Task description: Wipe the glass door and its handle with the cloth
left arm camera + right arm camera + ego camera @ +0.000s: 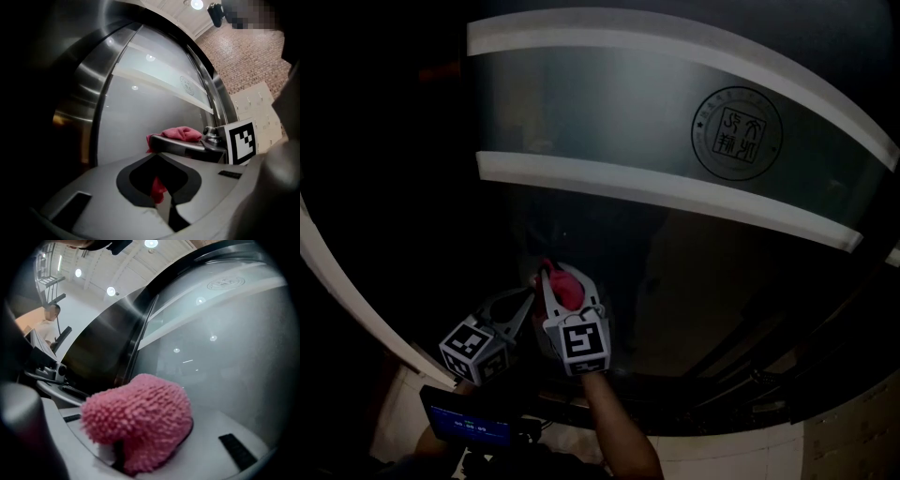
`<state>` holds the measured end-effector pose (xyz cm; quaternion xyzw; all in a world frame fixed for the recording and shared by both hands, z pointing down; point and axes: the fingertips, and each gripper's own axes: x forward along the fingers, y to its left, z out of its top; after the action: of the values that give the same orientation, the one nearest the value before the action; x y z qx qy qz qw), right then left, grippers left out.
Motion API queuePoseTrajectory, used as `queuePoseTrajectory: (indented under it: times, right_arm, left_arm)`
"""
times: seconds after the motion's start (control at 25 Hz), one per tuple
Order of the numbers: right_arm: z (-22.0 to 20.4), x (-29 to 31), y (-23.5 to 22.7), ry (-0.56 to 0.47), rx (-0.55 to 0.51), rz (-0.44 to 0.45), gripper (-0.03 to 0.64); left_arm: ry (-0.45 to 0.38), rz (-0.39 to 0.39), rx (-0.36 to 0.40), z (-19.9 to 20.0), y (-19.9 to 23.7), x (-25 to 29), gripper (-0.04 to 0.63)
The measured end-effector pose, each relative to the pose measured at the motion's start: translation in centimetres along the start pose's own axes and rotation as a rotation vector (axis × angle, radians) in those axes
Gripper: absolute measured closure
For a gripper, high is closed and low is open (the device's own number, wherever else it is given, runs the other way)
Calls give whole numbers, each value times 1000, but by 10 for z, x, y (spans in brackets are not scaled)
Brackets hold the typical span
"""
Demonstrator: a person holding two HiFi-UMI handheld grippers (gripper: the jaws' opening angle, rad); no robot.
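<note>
Low against the glass door (675,244), the right gripper (567,281) is clamped on the pink cloth (140,423). Just beside it on the left, the left gripper (528,293) has its jaws together.

head view: left side of frame too dark for me to read | seal (737,132) on glass door (609,108): lettering too small | screen (467,429), lower left: unreadable | right gripper view: cloth (138,420) covers jaw tips | left gripper view: pink scrap (158,188), lower centre, pinched or just behind, can't tell
</note>
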<state>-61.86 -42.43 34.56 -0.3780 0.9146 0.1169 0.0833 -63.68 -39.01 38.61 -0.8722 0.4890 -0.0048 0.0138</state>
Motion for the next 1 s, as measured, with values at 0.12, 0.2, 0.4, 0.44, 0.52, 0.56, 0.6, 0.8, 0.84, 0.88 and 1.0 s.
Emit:
queuePoseTrajectory:
  times: [0.12, 0.2, 0.4, 0.44, 0.52, 0.56, 0.6, 0.8, 0.84, 0.88, 1.0]
  right_arm:
    - [4, -27, -33, -7, -39, -56, 557]
    - [6, -51, -57, -4, -58, -102, 557]
    - [13, -121, -131, 2, -92, -257, 557]
    - [14, -137, -147, 8, -95, -292, 557]
    - [16, -170, -180, 18, -92, -366, 557]
    - [17, -186, -195, 22, -90, -399, 557]
    - [19, -201, -210, 26, -90, -429, 557]
    - [29, -271, -273, 38, -102, -556, 558]
    - [31, -282, -283, 38, -101, -578, 558]
    - [33, -291, -293, 38, -101, -596, 558]
    - [35, -305, -309, 44, -105, -619, 557]
  left_arm:
    - [-9, -65, -1, 1, -28, 21, 594]
    - [-19, -116, -10, 5, -54, 36, 594]
    - [-36, -229, -19, 9, -118, 75, 594]
    - [-36, -247, -23, 10, -131, 81, 594]
    - [-38, -279, -24, 9, -154, 94, 594]
    - [-37, -294, -25, 9, -165, 100, 594]
    - [-34, -308, -27, 9, -176, 106, 594]
    - [-25, -352, -24, 5, -217, 125, 594]
    - [-25, -355, -20, 2, -221, 128, 594]
    - [-24, -359, -18, 1, -225, 131, 594]
    - [-18, -371, -25, 3, -239, 138, 594]
